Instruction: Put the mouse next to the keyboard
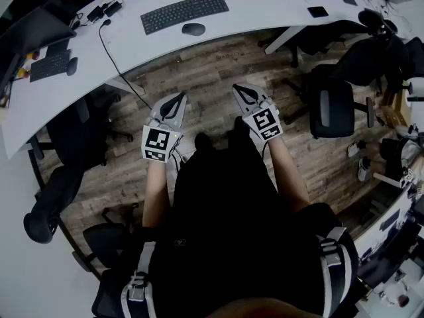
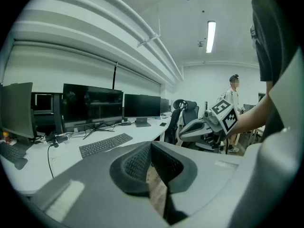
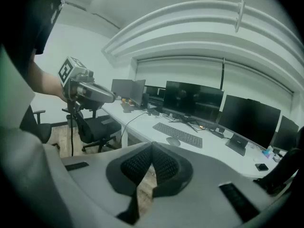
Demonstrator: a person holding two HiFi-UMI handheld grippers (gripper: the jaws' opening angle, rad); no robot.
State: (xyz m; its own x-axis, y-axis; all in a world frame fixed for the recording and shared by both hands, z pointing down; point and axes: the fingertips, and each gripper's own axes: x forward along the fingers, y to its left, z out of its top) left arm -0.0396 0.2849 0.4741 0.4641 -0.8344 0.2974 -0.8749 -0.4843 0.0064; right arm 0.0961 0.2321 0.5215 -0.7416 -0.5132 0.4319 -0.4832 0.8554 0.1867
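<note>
Where the desk (image 1: 258,10) curves, mouse (image 1: 193,29) seemingly just beside keyboard (image 1: 184,12).

A dark oval mouse (image 1: 193,29) is lying flat on the white tabletop (image 1: 132,45), just beside the long black keyboard (image 1: 184,12), at its near edge.

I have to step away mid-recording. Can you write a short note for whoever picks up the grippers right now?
The left gripper is shut and empty, over the floor, short of the desk.
The right gripper is the same, beside it.
The mouse lies on the desk just in front of the keyboard, apart from it.
Done: the mouse seems placed already.
Left: probably nothing; just check the placement.
</note>
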